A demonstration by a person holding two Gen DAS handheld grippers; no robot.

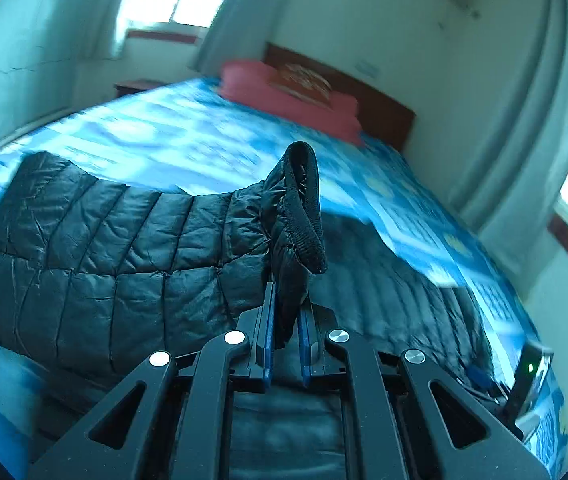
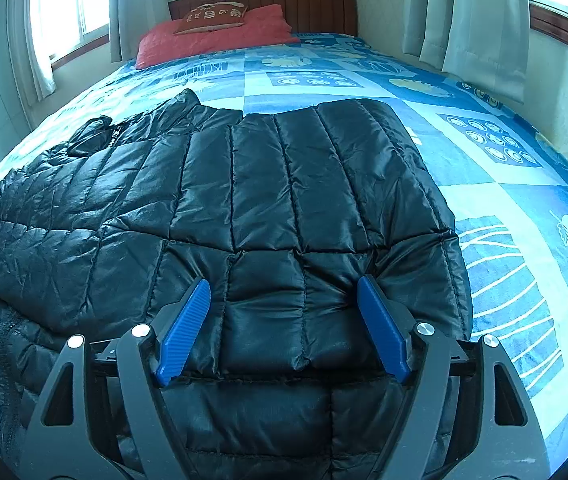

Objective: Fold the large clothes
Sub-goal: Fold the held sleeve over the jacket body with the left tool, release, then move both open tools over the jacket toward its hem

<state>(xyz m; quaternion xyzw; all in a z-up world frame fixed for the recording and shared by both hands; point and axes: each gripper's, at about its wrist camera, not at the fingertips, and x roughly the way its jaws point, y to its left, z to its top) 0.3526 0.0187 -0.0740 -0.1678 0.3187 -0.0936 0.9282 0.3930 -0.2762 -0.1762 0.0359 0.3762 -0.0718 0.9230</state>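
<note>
Fold half-done — left gripper [image 1: 284,328] clamps the sleeve cuff [image 1: 304,208] above the jacket [image 2: 267,200]; right gripper [image 2: 284,320] wide, pressing the jacket near the bed's [image 2: 524,240] foot edge.

Black quilted jacket [image 2: 243,200] flat on bed, sleeve [image 1: 300,208] lifted

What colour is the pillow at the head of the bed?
Red, or pinkish red. The pillow shows best in the right wrist view, where the picture is sharp.

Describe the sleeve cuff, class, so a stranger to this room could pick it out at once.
Start at the bed with its blue patterned sheet, where a black quilted jacket lies. The left gripper pinches one sleeve. Its cuff is the ribbed elastic loop sticking up, unlike the shiny panels.
</note>
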